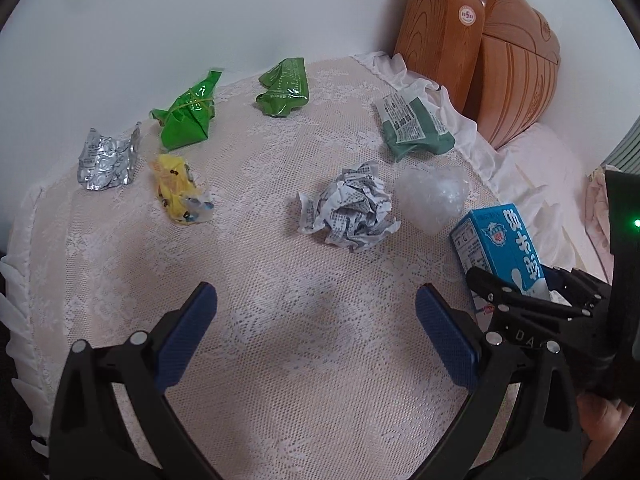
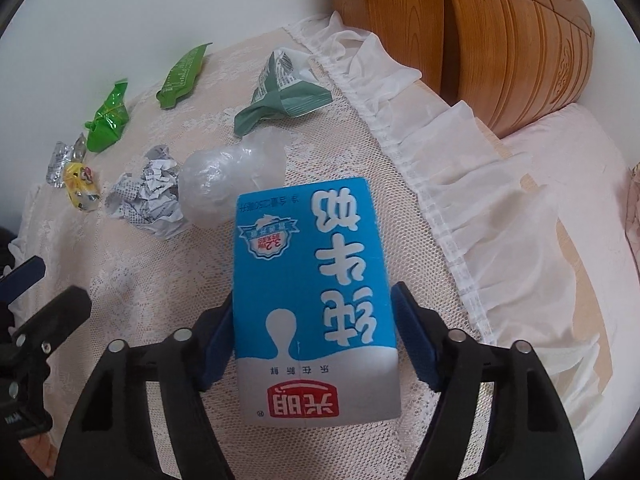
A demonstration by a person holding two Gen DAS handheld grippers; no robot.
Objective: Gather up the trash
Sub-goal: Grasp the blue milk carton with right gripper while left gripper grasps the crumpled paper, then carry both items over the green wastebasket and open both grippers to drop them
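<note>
Right claw [image 2: 312,332], clamping blue milk carton [image 2: 308,280]

milk carton [image 1: 496,240] base hidden behind right gripper [image 1: 520,296]; headboard [image 2: 500,32] cut off by frame

Right gripper [image 2: 312,336]: lower centre of its wrist view, angled downward, both blue pads pressed against the sides of the milk carton [image 2: 308,280]. Left gripper [image 1: 316,328]: lower centre of its view, jaws spread wide, nothing between them.
</note>
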